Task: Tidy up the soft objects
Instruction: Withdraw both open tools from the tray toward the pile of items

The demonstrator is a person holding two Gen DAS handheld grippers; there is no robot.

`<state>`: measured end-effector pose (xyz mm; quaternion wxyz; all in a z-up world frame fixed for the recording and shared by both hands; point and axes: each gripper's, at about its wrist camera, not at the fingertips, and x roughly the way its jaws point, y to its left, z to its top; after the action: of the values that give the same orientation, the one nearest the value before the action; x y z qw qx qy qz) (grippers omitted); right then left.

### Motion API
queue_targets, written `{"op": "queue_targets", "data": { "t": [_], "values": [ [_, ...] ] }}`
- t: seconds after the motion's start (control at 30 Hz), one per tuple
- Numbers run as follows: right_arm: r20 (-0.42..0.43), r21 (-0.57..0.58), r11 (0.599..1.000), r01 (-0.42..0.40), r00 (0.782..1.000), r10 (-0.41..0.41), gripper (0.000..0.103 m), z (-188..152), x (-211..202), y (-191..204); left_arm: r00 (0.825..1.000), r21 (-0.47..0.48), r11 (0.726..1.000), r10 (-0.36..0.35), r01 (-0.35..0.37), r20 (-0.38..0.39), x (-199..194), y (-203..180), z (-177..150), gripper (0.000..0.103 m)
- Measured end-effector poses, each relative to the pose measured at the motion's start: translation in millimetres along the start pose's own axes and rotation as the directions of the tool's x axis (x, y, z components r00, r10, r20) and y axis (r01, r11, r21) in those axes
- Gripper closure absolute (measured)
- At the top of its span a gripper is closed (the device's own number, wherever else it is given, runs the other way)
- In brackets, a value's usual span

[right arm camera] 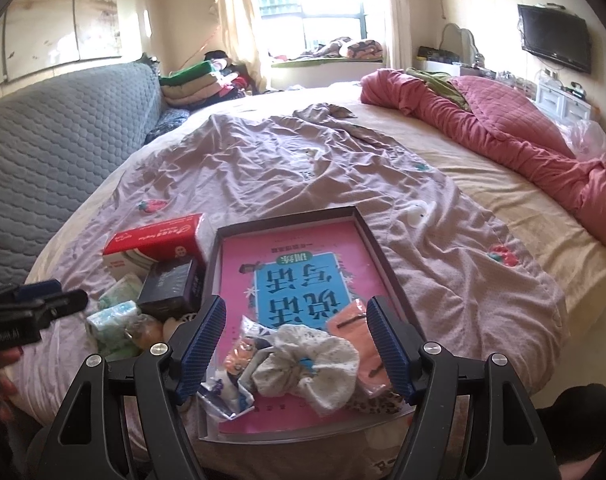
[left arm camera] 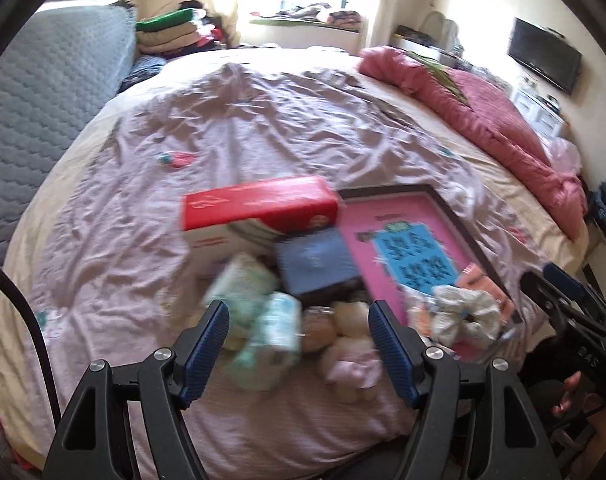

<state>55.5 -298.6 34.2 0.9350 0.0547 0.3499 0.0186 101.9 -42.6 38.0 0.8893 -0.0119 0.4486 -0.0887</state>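
Right wrist view: one white scrunchie (right arm camera: pixel 307 364) and one peach cloth (right arm camera: pixel 355 320) lie on one pink book (right arm camera: pixel 295 280) in one dark tray (right arm camera: pixel 367 236). Two tissue packs (right arm camera: pixel 115 316), one red box (right arm camera: pixel 155 240) sit left on the bed (right arm camera: pixel 483 280). Both hand-held grippers, right (right arm camera: pixel 297 342) and left (left arm camera: pixel 299 344), gape empty. Bedroom, one television (right arm camera: pixel 555 42).
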Motion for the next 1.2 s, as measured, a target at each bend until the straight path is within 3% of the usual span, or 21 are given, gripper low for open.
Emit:
{"op": "queue_targets", "data": {
  "t": [0.17,0.4,0.8,1.2],
  "values": [
    [-0.008,-0.034,0.999,-0.023,1.0,0.023,0.028,-2,2,17,0.999,-0.082,0.996,0.042,-0.042,0.0,-4,43,2,0.031],
    [-0.013,-0.075,0.995,-0.066,0.998,0.065,0.028,-2,5,42,0.998,-0.135,0.989,0.066,-0.066,-0.004,-6,76,0,0.031],
    [-0.052,-0.144,0.981,-0.129,0.991,0.122,0.028,-11,13,82,0.996,-0.14,0.986,0.087,-0.088,-0.012,-2,89,-3,0.031],
    [-0.126,-0.142,0.957,-0.255,0.963,0.238,0.028,-26,36,147,0.998,-0.182,0.982,0.044,-0.05,-0.035,16,108,-10,0.031]
  ]
}}
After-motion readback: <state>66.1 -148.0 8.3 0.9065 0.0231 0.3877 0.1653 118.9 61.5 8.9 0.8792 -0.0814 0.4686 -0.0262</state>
